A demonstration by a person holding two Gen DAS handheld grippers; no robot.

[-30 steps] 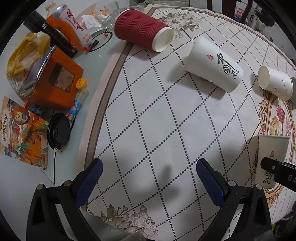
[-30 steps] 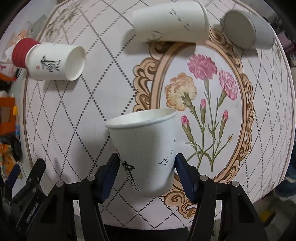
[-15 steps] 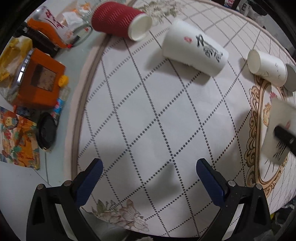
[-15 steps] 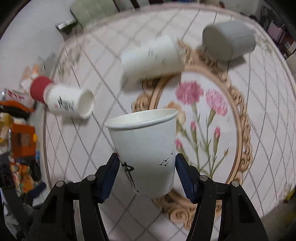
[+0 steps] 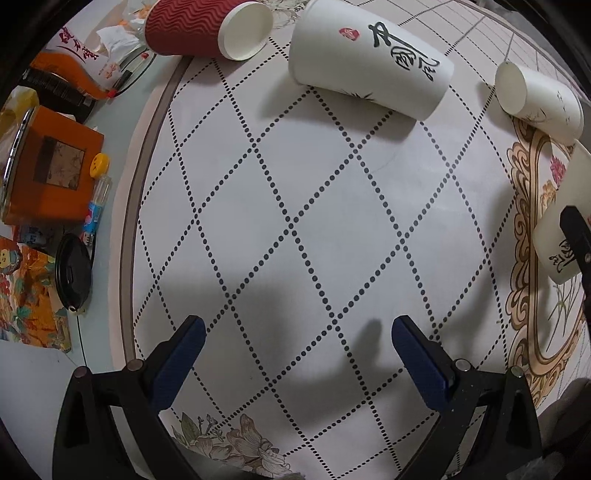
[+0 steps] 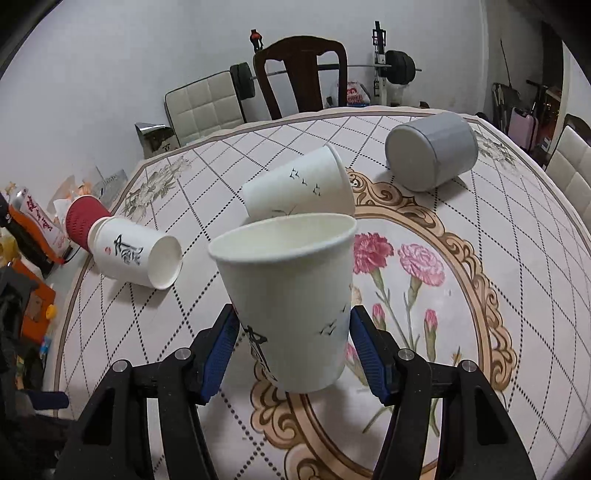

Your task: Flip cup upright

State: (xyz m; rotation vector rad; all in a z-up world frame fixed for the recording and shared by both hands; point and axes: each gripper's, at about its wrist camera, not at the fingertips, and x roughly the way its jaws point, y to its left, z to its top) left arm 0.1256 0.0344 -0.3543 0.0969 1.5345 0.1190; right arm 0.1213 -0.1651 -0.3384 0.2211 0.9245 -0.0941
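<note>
My right gripper (image 6: 293, 345) is shut on a white paper cup (image 6: 291, 295) with black calligraphy, held nearly upright, mouth up, just above the flowered table cover (image 6: 480, 280). The same cup (image 5: 561, 218) shows at the right edge of the left wrist view. My left gripper (image 5: 295, 354) is open and empty over the diamond-patterned cover. A large white calligraphy cup (image 5: 369, 59) lies on its side ahead of it, also in the right wrist view (image 6: 133, 254). A small white cup (image 6: 299, 184) lies on its side behind the held cup.
A red ribbed cup (image 5: 203, 27) and a grey cup (image 6: 430, 149) lie on their sides. An orange box (image 5: 48, 166), a black lid (image 5: 72, 273), a small bottle and packets crowd the table's left edge. Chairs and a barbell stand beyond the table.
My right gripper has tilted up with the cup, bringing the room into view and the cup nearer upright. My left gripper has moved closer to the table and toward the lying cups.
</note>
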